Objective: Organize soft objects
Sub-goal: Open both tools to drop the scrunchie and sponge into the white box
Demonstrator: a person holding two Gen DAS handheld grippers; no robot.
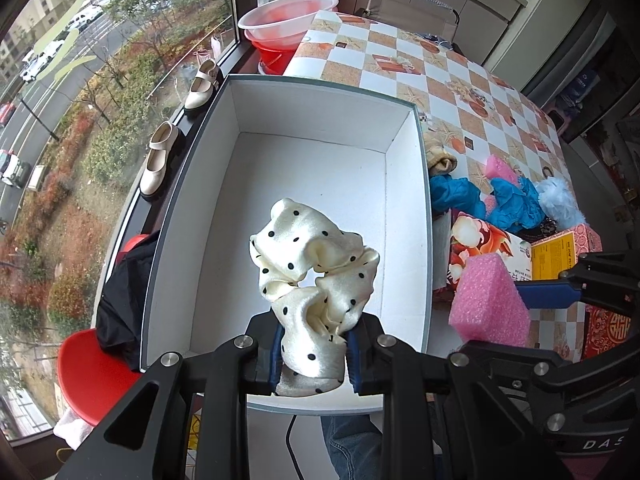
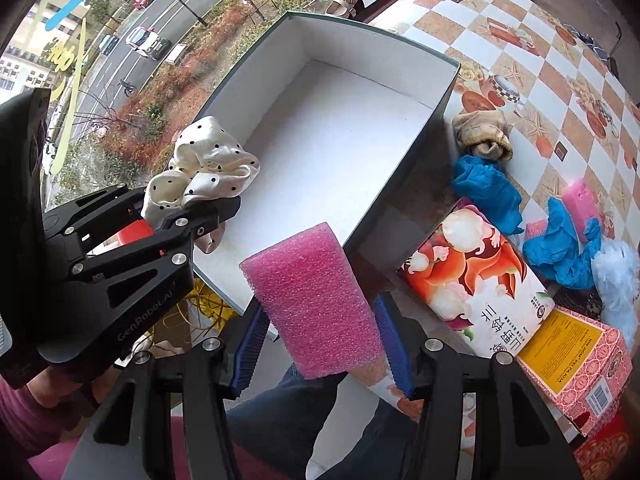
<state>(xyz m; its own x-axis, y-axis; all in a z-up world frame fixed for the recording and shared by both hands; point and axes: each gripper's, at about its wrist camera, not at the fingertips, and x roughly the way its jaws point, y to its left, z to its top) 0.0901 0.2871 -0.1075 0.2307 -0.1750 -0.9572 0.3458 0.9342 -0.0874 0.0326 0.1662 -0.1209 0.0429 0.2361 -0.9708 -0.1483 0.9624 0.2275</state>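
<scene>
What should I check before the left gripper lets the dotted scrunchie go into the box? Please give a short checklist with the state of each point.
1. Left gripper shut on scrunchie: ok.
2. Scrunchie above the inside of the white box: ok.
3. Box floor free where it would land: ok.
4. Right gripper holds pink foam block firmly: ok.
5. Foam block away from the drop spot: ok, it hangs outside the box's right wall.
6. Height above the box floor: cannot tell.

Bright window (image 1: 100,80) daylight, sharp focus, strong fisheye bending at edges.
</scene>
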